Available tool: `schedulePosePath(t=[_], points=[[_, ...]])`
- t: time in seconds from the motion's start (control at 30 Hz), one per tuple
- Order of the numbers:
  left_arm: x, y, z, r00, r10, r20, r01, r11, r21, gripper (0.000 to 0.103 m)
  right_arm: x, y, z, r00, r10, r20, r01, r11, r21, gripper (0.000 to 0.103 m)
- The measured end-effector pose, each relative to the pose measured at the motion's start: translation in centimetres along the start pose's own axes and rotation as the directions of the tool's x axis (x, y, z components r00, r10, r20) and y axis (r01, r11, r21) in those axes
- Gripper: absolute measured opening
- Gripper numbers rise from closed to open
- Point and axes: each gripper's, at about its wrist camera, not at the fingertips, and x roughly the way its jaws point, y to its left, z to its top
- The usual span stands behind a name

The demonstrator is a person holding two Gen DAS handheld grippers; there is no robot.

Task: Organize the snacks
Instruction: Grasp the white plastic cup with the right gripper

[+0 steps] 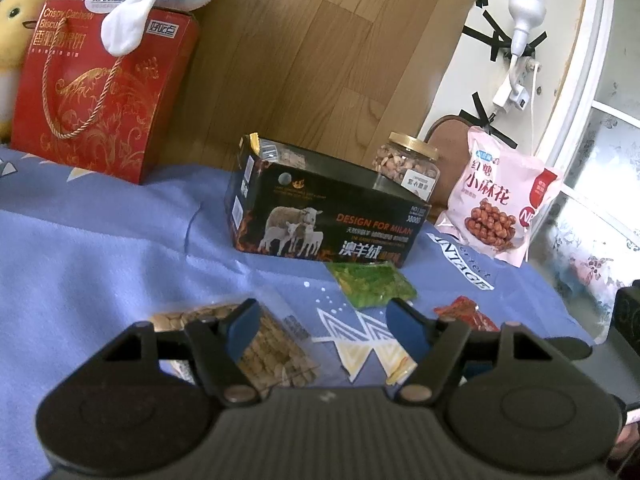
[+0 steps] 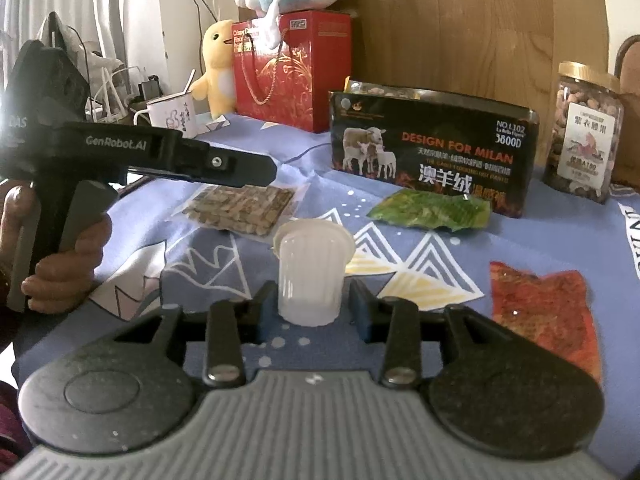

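Standing between the spread pads of the right claw (image 2: 309, 307), untouched on either side: one translucent jelly cup (image 2: 310, 276), upside down on the blue patterned cloth (image 2: 224, 256). Left claw (image 1: 322, 330) spread wide and empty, above a clear packet of brown biscuits (image 2: 240, 208). Beyond: green packet (image 2: 432, 209), red packet (image 2: 548, 316). Further back: open black box (image 2: 434, 152), nut jar (image 2: 586, 132), pink snack bag (image 1: 500, 204), red gift bag (image 2: 292, 72).
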Motion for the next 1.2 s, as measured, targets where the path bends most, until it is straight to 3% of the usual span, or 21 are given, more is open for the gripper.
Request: schedulePosePath(t=[0.77,1.2], points=[[0.1,0.1,-0.1,1.0,-0.008,-0.008,0.008,1.0,-0.007,0.072,-0.2,0.0,0.0,1.0,0.009,0.002,-0.009,1.0,0.017,0.047],[0.1,1.1,0.2,0.999,-0.031,-0.007,0.03,0.997,-0.065,0.072,-0.2,0.2,-0.1,1.0,0.008,0.002,-0.008,1.0,0.013,0.049]])
